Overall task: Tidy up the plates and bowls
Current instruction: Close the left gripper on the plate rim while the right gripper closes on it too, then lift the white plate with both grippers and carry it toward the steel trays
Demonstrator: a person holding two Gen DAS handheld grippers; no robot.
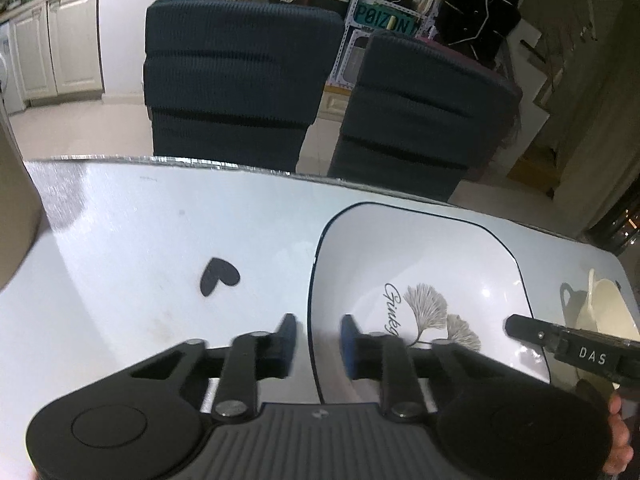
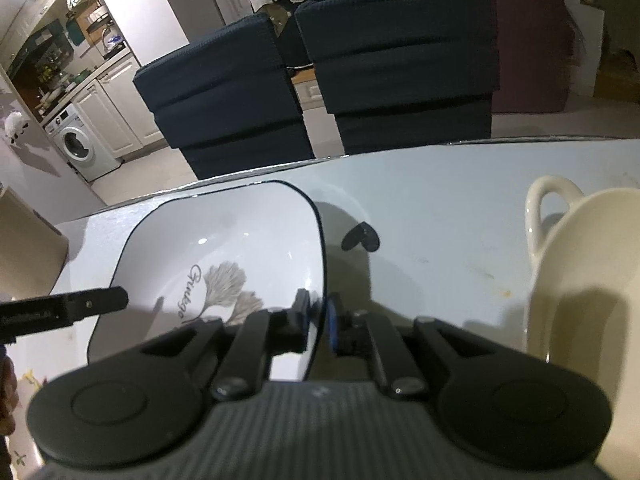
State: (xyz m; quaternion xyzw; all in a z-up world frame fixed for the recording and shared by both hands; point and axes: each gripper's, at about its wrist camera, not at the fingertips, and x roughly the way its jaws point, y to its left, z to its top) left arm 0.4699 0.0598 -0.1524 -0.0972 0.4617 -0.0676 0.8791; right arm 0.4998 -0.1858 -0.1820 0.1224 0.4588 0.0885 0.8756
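Note:
A white square plate (image 1: 420,256) with a black rim and a grey leaf print lies on the glossy white table (image 1: 160,220). My left gripper (image 1: 318,334) straddles its left rim, one finger outside and one inside, with a visible gap on both sides, so it is open. In the right wrist view my right gripper (image 2: 317,314) is shut on the right rim of the same plate (image 2: 224,232). Its finger (image 1: 520,326) also shows at the plate's right edge in the left wrist view. A cream bowl (image 2: 580,280) with a loop handle stands to the right.
Two dark blue chairs (image 1: 236,84) (image 1: 420,112) stand behind the table's far edge. A black heart sticker (image 1: 218,276) marks the table left of the plate. A brown box (image 2: 28,248) sits at the left end. A hand (image 1: 618,440) shows at the lower right.

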